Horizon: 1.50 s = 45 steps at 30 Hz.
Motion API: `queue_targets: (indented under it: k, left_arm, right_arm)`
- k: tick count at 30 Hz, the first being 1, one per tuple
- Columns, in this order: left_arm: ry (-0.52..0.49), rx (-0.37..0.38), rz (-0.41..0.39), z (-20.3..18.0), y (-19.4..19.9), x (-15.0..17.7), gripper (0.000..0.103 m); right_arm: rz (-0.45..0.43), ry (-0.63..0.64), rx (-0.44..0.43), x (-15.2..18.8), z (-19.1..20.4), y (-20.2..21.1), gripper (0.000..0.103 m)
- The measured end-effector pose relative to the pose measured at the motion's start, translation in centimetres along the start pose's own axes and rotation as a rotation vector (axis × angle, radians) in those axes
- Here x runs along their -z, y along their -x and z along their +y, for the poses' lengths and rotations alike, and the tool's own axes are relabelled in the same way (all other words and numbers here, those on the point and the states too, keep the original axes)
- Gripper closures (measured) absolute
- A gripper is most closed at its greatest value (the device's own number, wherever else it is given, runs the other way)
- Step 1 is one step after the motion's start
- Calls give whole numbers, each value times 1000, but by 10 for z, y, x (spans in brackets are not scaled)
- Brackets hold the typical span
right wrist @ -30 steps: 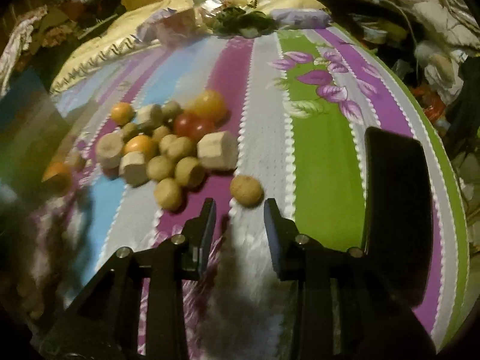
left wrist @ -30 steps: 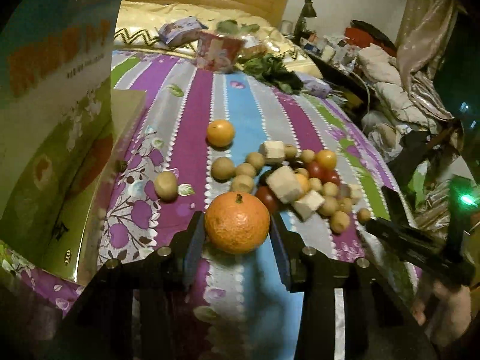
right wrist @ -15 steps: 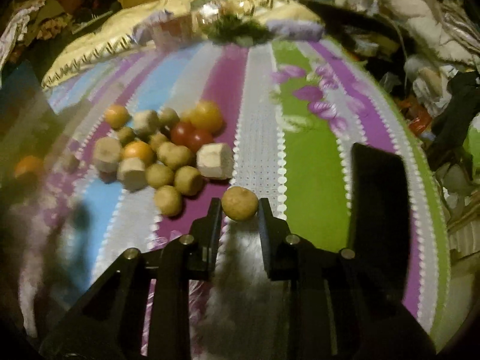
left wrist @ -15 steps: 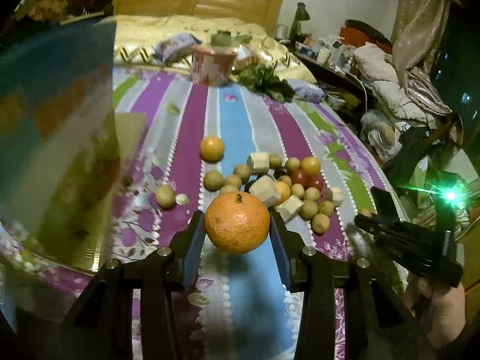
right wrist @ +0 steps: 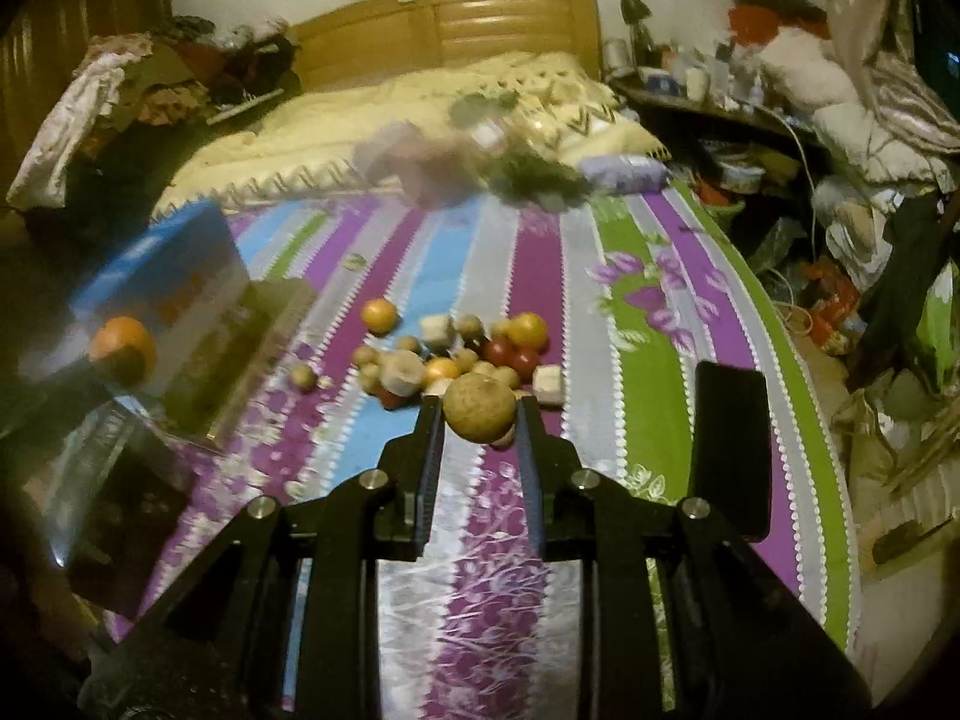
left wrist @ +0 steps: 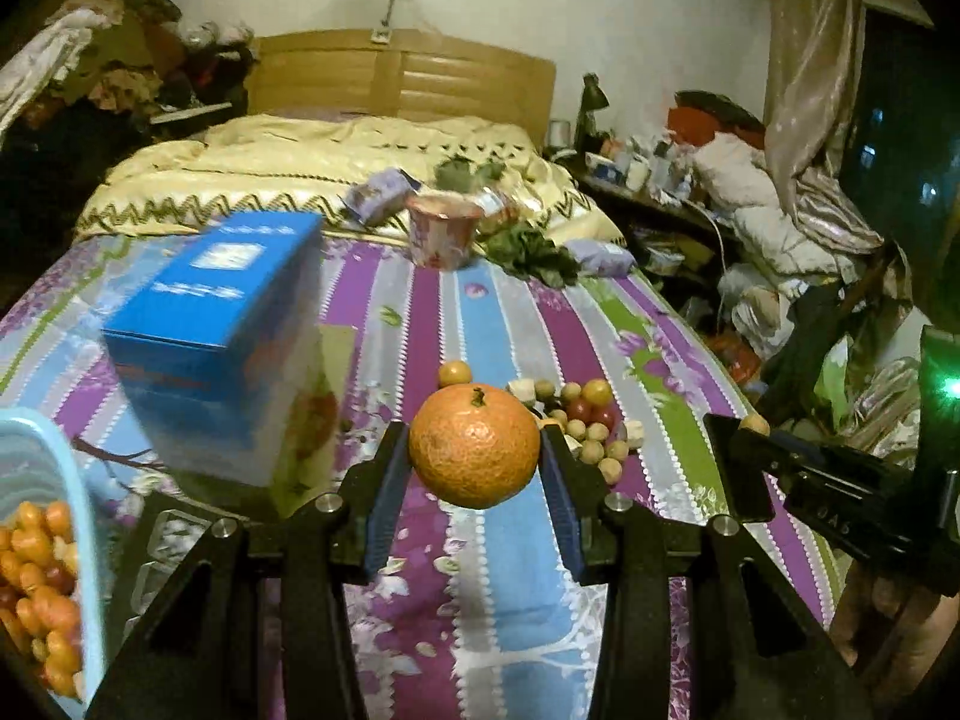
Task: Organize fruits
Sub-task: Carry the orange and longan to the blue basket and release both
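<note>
**Both grippers loaded, held above the striped bedspread**

My left gripper is clamped on a large orange, stem end up, the two pads pressing its sides. My right gripper is closed tight on a small brown round fruit. Both fruits hang clear of the bedspread, which runs in purple, blue, grey and green stripes.

Beyond the orange, the loose fruit pile lies on the bedspread: small brown fruits, two red ones, a few orange ones and pale cut chunks, all close together. One smaller orange fruit sits just apart at the pile's far left.

To my left stands a blue carton, blurred, near the left gripper. At the lower left edge of the left view a light blue basket holds many small orange and red fruits. A black phone lies flat on the green stripe, just right of my right gripper.

Farther up the bed sit a pink cup, leafy greens and a packet, in front of a cream quilt and wooden headboard.
</note>
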<state>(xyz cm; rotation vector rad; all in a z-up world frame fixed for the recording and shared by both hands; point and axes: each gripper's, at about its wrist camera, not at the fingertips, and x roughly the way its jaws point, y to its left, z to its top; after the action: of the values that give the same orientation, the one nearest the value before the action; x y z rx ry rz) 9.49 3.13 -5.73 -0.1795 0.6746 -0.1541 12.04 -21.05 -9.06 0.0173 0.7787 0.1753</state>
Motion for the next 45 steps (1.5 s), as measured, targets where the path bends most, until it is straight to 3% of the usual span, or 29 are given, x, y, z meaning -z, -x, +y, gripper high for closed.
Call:
queue_targets:
  k: [12,23,45]
  left_arm:
    - [53,-70,-81,50,73,-5,59]
    - [164,-186,-127,131,130,0,59]
    - [337,-336,-166,253,203,27,59]
  right_arm:
    - [-37,75,-56,-8,71,34,78]
    - [-37,161,-127,-16,141,43,78]
    - [-9,383,-311,-21,292,42,78]
